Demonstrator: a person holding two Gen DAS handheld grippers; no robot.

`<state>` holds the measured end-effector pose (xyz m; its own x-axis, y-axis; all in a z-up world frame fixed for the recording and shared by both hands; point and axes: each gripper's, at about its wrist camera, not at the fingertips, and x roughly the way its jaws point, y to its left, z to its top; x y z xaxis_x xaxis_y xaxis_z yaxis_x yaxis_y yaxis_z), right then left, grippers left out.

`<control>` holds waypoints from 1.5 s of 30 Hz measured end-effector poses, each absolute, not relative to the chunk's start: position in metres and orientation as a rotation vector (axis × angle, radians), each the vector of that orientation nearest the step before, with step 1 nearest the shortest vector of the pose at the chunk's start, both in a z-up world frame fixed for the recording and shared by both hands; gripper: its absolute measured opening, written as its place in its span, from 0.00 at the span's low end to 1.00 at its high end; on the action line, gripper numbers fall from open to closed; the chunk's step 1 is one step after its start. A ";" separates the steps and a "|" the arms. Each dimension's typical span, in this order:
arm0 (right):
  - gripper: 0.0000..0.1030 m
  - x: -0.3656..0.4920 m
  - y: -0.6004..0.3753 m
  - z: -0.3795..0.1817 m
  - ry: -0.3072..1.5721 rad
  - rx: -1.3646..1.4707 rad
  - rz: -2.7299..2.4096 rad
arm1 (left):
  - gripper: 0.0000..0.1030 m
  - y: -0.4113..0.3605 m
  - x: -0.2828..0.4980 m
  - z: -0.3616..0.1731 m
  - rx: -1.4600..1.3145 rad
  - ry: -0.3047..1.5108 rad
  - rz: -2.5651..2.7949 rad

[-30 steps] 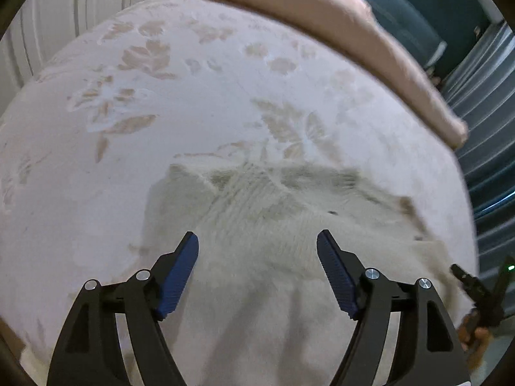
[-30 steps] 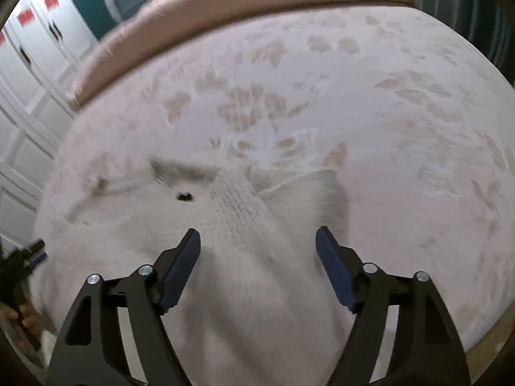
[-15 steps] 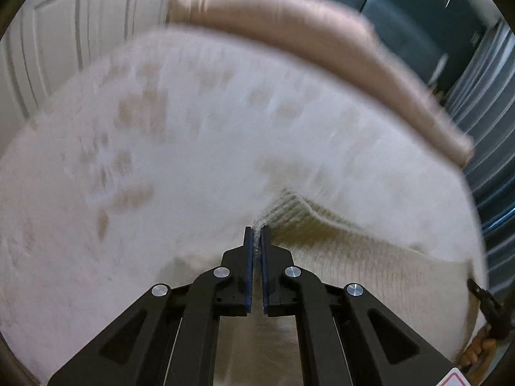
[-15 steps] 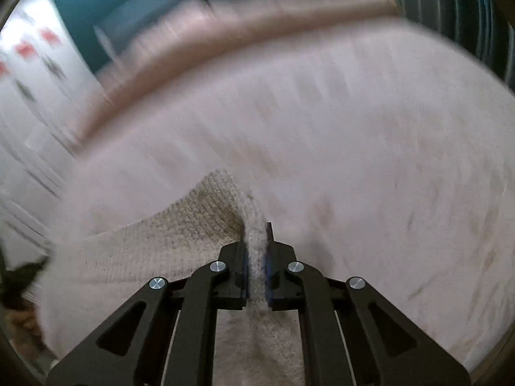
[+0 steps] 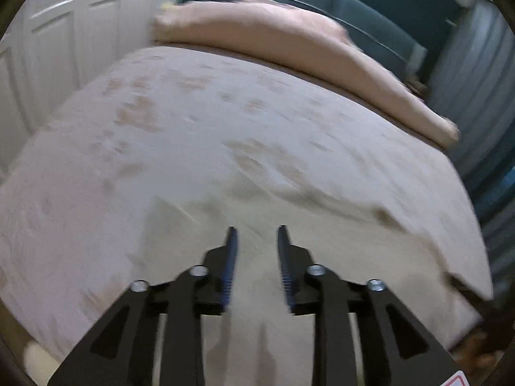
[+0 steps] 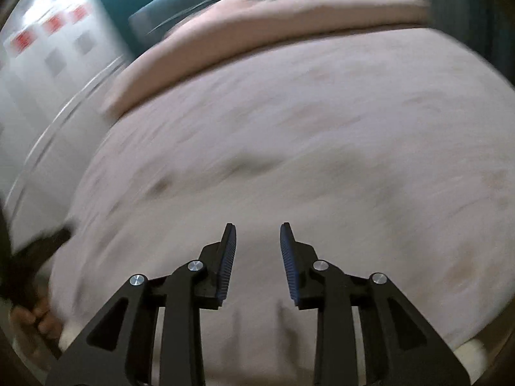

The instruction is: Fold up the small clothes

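A cream knitted garment point(image 5: 289, 222) lies flat on the bed, blurred by motion; it also shows in the right wrist view point(image 6: 193, 212). My left gripper point(image 5: 256, 234) is partly open and empty, just above the garment's near part. My right gripper point(image 6: 257, 231) is partly open and empty over the garment's near right part. Nothing sits between either pair of jaws.
The bed cover point(image 5: 193, 122) is pale with faint leaf prints. A pink rolled blanket point(image 5: 289, 41) lies along the far edge. White cupboard doors point(image 5: 48, 48) stand to the left. A teal headboard point(image 5: 354, 6) is behind. The person's hand point(image 6: 35, 318) shows at the lower left.
Both grippers closed on the garment's far corners, lifted them, then let go. They are now partly open and the garment lies flat again.
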<state>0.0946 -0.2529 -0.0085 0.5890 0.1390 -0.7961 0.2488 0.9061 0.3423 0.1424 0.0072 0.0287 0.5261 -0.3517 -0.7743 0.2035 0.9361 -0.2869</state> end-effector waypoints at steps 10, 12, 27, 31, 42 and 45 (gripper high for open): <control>0.06 0.043 -0.227 -0.061 1.096 0.400 -0.038 | 0.07 0.019 0.087 -0.041 -0.089 1.176 -0.279; 0.00 0.021 -0.270 -0.067 1.104 0.439 -0.154 | 0.07 0.046 0.086 -0.042 -0.113 1.184 -0.247; 0.55 0.033 -0.303 -0.002 0.951 0.375 -0.255 | 0.60 0.047 0.119 0.022 -0.251 1.010 -0.260; 0.59 0.061 -0.342 -0.008 0.967 0.407 -0.325 | 0.61 0.051 0.166 0.010 -0.271 1.045 -0.236; 0.08 0.121 -0.356 -0.032 1.003 0.369 -0.276 | 0.02 0.050 0.200 -0.011 -0.347 1.084 -0.301; 0.08 0.073 -0.362 0.041 0.671 0.542 -0.107 | 0.02 0.073 0.172 0.049 -0.439 0.909 -0.348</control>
<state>0.0728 -0.3625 0.0408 0.7836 0.0770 -0.6165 0.2643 0.8568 0.4428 0.1723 0.0732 0.0492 0.5699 -0.4669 -0.6762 0.1043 0.8573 -0.5041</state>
